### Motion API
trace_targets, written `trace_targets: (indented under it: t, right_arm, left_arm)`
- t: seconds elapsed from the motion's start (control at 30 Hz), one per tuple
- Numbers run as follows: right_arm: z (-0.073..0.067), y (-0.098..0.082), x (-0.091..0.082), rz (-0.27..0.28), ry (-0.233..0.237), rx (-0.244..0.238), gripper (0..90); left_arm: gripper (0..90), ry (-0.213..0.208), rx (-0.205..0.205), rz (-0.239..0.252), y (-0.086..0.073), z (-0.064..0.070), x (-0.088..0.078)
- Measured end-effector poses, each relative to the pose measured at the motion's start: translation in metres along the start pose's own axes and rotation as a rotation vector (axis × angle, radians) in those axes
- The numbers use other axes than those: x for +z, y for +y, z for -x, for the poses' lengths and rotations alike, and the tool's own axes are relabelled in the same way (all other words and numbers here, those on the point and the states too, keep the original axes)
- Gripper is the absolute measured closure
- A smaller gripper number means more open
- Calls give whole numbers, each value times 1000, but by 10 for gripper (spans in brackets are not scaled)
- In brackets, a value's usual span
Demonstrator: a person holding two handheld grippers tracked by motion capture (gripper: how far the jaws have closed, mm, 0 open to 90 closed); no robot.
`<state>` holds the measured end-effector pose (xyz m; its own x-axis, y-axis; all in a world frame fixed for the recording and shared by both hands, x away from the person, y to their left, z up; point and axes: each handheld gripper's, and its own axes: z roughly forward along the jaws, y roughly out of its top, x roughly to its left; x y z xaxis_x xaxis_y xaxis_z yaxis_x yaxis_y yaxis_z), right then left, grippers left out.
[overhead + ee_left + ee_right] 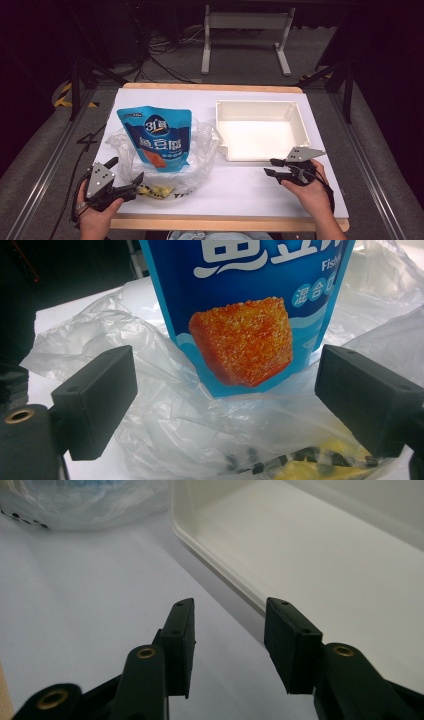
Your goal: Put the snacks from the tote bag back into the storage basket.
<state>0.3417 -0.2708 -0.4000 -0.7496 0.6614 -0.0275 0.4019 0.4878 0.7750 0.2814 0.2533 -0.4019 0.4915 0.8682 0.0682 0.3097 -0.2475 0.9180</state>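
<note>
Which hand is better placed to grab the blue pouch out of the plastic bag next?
Left, probably. The left gripper sits at the plastic bag, fingers spread toward the blue pouch. The right gripper hangs empty by the white tray.

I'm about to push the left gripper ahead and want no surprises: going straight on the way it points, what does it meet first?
Most likely the crumpled clear plastic bag, which already lies between the open jaws of the left gripper. Just behind it stands the blue snack pouch inside the bag; how far behind is hard to judge.
</note>
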Motion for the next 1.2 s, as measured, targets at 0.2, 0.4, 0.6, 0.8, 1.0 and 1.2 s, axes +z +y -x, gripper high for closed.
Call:
trace_targets:
  t: [0.2,0.4,0.6,0.8,1.0,1.2]
  right_arm:
    - [-1,8,-8,13,-5,4,535]
    - [-2,9,-13,32,-8,-28,513]
    - [-3,12,-22,105,-25,-40,507]
    - [-3,15,-28,213,15,-23,504]
    - [-2,20,-29,229,8,-47,502]
    - [-2,31,-32,228,5,-66,477]
  left_arm:
    - [105,-8,-5,16,4,-2,-7]
    - [104,-35,-8,19,8,-3,-11]
    - [104,-59,-30,29,10,-6,-14]
    - [104,-86,-53,41,12,-10,-15]
    - [103,-79,-43,42,13,-10,-15]
    - [102,-67,-16,34,13,-7,-13]
